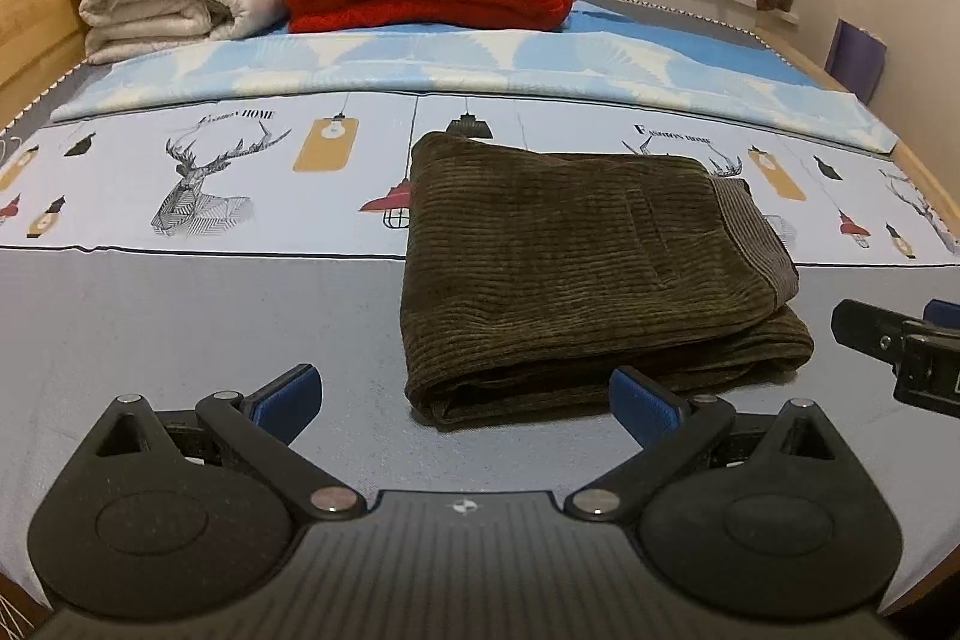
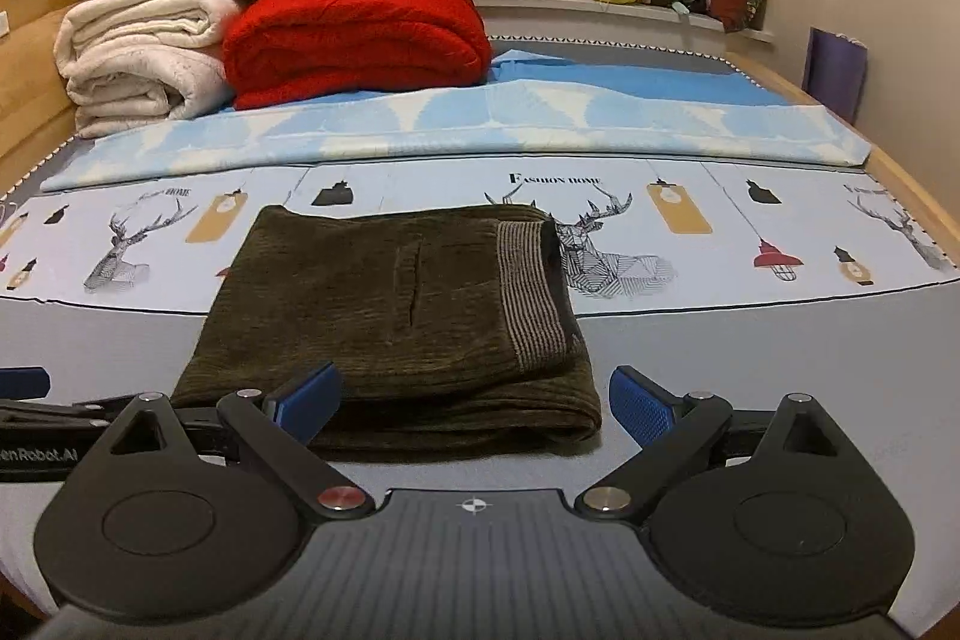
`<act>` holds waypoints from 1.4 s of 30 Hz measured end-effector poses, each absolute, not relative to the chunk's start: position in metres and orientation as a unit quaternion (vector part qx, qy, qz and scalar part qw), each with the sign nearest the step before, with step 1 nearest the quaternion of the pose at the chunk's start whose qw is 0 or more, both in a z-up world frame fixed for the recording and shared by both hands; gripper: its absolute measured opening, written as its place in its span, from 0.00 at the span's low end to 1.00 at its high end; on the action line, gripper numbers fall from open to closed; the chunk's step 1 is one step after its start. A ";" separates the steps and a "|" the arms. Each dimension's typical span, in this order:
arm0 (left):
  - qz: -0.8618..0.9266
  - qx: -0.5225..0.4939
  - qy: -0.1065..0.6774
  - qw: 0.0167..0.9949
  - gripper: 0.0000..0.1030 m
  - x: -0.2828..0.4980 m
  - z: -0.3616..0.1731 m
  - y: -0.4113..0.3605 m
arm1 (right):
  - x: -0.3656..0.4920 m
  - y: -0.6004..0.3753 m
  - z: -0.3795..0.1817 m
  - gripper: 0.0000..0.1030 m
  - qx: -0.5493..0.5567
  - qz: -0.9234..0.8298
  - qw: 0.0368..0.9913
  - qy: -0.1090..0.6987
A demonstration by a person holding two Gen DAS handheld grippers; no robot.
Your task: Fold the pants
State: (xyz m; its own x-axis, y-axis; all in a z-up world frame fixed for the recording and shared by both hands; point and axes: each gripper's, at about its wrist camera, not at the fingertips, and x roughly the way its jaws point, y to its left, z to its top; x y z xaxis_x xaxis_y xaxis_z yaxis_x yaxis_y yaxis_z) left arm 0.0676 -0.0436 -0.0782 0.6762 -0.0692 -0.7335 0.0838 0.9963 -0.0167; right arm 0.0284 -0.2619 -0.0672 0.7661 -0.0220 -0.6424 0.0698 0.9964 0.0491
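Pants [image 2: 396, 316] folded on sheet [image 2: 720, 340] (printed "FASHION HOME"), both grippers' jaws released.

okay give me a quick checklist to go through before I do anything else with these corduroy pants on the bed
1. Left gripper open and empty: ok.
2. Right gripper open and empty: ok.
3. Corduroy pants folded into a compact stack: ok.
4. Ribbed waistband lying flat on top: ok.
5. Pants clear of the red blanket: ok.
6. Hidden inner layers smooth: cannot tell.
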 end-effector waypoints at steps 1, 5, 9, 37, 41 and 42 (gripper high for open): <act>-0.041 0.011 0.401 0.915 0.99 0.068 -0.079 -0.044 | 0.029 -0.262 -0.068 0.93 0.036 -0.023 0.939 0.342; -0.045 0.014 0.402 0.914 0.99 0.068 -0.080 -0.047 | 0.032 -0.261 -0.069 0.93 0.032 -0.019 0.938 0.344; -0.046 0.016 0.403 0.914 0.99 0.069 -0.081 -0.048 | 0.033 -0.259 -0.070 0.93 0.029 -0.013 0.937 0.347; -0.049 0.018 0.403 0.914 0.99 0.071 -0.084 -0.049 | 0.037 -0.254 -0.076 0.93 0.017 -0.008 0.935 0.353; -0.050 0.018 0.403 0.914 0.99 0.071 -0.084 -0.049 | 0.037 -0.254 -0.076 0.93 0.017 -0.008 0.935 0.353; -0.050 0.018 0.403 0.914 0.99 0.071 -0.085 -0.049 | 0.037 -0.254 -0.076 0.93 0.017 -0.008 0.935 0.353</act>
